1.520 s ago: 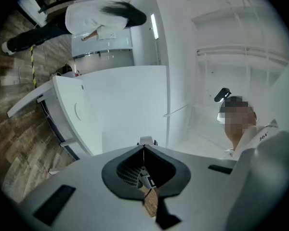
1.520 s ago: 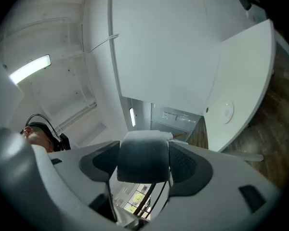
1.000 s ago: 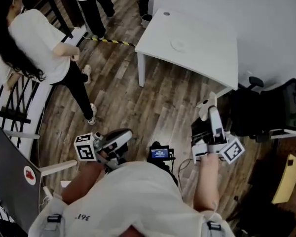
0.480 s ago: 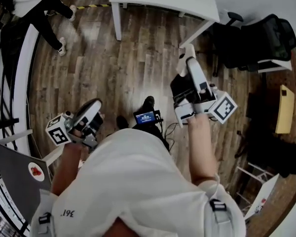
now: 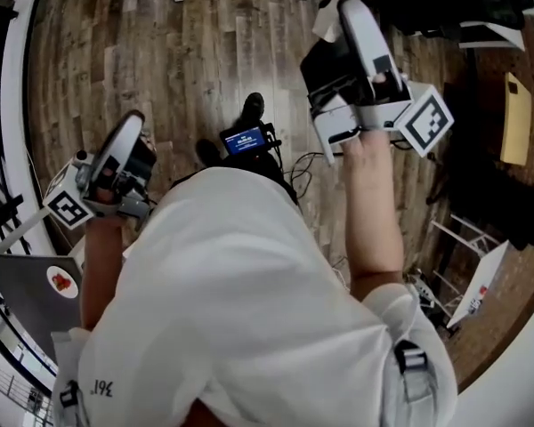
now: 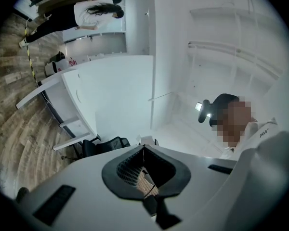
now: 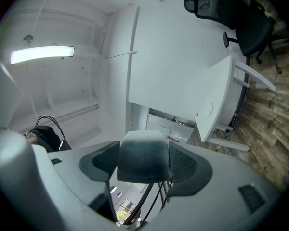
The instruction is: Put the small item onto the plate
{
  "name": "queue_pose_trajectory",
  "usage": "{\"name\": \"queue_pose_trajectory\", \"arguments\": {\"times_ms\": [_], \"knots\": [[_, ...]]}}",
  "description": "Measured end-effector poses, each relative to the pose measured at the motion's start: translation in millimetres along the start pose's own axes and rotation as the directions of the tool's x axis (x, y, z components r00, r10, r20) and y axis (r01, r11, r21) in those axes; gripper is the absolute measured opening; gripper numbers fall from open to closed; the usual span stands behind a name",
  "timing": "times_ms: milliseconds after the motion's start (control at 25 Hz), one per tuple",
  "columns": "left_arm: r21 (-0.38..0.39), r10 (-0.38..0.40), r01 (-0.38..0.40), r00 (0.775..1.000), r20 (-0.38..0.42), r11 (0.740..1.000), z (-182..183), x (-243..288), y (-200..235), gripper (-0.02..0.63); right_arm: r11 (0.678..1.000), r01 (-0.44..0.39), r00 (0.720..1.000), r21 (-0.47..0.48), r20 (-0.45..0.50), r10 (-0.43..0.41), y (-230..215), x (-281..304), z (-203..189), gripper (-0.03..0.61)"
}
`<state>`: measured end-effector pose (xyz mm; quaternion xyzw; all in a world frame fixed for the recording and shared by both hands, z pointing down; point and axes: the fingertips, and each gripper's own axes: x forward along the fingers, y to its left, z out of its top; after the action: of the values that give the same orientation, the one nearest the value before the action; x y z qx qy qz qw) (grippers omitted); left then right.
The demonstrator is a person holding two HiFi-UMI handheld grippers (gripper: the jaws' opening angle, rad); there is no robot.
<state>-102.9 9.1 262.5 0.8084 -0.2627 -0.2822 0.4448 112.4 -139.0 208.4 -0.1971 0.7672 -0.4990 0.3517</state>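
My right gripper (image 5: 334, 0) is held high at the upper right of the head view. In the right gripper view its jaws (image 7: 143, 150) are shut on a small dark rounded item (image 7: 143, 161) that fills the gap between them. A white table (image 7: 221, 88) stands far off, with a faint round plate (image 7: 209, 110) on its top. My left gripper (image 5: 133, 121) is at the left over the wooden floor. The left gripper view shows its jaws (image 6: 143, 147) pressed together with nothing between them. The same white table (image 6: 106, 88) appears far beyond them.
Black office chairs (image 7: 241, 20) stand by the table. A small device with a blue screen (image 5: 245, 139) hangs in front of my body. A grey board with a red sticker (image 5: 36, 283) is at the lower left, and a person (image 6: 94, 9) stands far off.
The head view has tipped down, so the table and the bystanders have left it. Both grippers have risen in that view, the right still holding the item.
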Motion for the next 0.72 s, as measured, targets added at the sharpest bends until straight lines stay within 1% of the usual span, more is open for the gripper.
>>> {"name": "queue_pose_trajectory", "arguments": {"times_ms": [280,480,720], "knots": [[-0.022,-0.030,0.029,0.999,-0.043,0.999,-15.0,-4.4,-4.6,0.006,1.000,0.024,0.999,-0.015,0.035,-0.023,9.5,-27.7,-11.7,0.310],[-0.003,-0.052,0.052,0.997,-0.058,0.999,-8.7,8.4,-7.3,0.006,0.998,0.044,0.998,-0.037,0.049,-0.042,8.4,-34.5,-8.5,0.310],[-0.004,-0.030,0.030,0.998,-0.053,1.000,-7.4,9.1,-6.1,0.006,0.998,0.053,0.998,-0.033,0.046,-0.052,7.9,-33.5,-9.5,0.310]]}}
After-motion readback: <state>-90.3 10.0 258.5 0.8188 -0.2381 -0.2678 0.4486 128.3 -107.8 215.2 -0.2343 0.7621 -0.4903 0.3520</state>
